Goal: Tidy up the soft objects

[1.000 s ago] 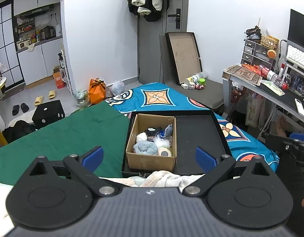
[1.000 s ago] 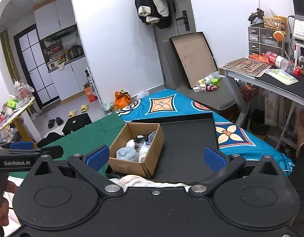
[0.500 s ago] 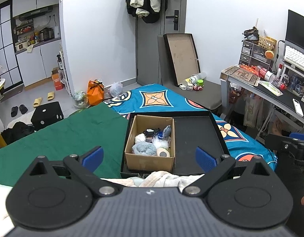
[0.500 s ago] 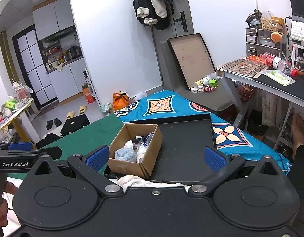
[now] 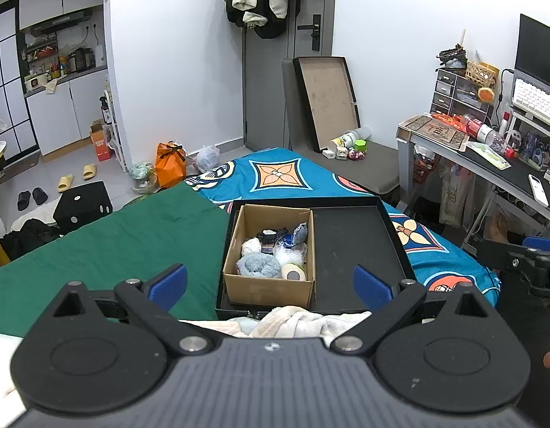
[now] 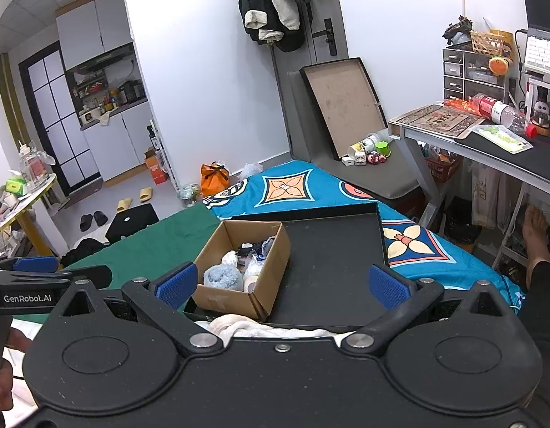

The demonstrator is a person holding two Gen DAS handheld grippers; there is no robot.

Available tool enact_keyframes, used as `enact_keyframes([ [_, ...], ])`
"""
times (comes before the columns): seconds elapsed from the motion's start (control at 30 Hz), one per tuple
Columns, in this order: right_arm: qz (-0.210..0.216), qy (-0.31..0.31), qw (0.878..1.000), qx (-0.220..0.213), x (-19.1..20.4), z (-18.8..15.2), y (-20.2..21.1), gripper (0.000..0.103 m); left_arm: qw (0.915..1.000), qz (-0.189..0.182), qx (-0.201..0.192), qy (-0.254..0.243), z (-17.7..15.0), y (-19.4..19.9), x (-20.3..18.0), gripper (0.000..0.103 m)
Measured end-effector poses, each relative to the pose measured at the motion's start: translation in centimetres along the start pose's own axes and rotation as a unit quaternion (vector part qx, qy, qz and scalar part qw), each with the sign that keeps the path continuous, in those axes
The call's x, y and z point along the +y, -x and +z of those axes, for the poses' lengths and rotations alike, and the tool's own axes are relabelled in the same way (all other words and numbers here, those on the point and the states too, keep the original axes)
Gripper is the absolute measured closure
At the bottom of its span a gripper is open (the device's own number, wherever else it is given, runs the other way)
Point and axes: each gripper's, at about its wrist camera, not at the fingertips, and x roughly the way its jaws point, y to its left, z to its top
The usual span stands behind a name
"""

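Both claws spread, gripping nothing: left claw (image 5: pixel 270 283), right claw (image 6: pixel 282 282). Soft items sit in brown cardboard box (image 5: pixel 271 290) inside black shallow tray (image 5: pixel 357 256) on bed. Risk: fluffy blue-grey bundle (image 5: pixel 254 265) lies against white tape roll (image 5: pixel 293 272), my grab could snag both

Cardboard box (image 5: pixel 271 290) sits upright, flaps open, in the left half of a shallow black tray (image 5: pixel 357 249); tray's right half is bare. Box holds the soft items: fluffy light-blue bundle (image 5: pixel 258 265) at front left, white roll (image 5: pixel 293 272) at front right with its end facing up, crinkly clear-white bag (image 5: pixel 291 252) behind the roll, small white wad (image 5: pixel 251 246) at mid left, dark items at the back, too small to identify. Cream-white cloth (image 5: pixel 296 321) lies bunched just outside the tray's near edge, partly hidden.
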Motion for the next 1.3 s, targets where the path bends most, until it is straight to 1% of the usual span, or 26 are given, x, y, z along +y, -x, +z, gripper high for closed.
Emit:
enact_keyframes([
  [1.1,-0.004,0.012,1.0,0.017,-0.03,-0.32,-0.4,0.0,0.9999,0.003,0.01,0.004,-0.73,-0.43,-0.09,0.004],
  [1.3,-0.004,0.013,1.0,0.026,-0.14,-0.4,-0.64,0.0,0.9999,0.002,0.013,0.002,-0.77,-0.52,-0.08,0.004],
])
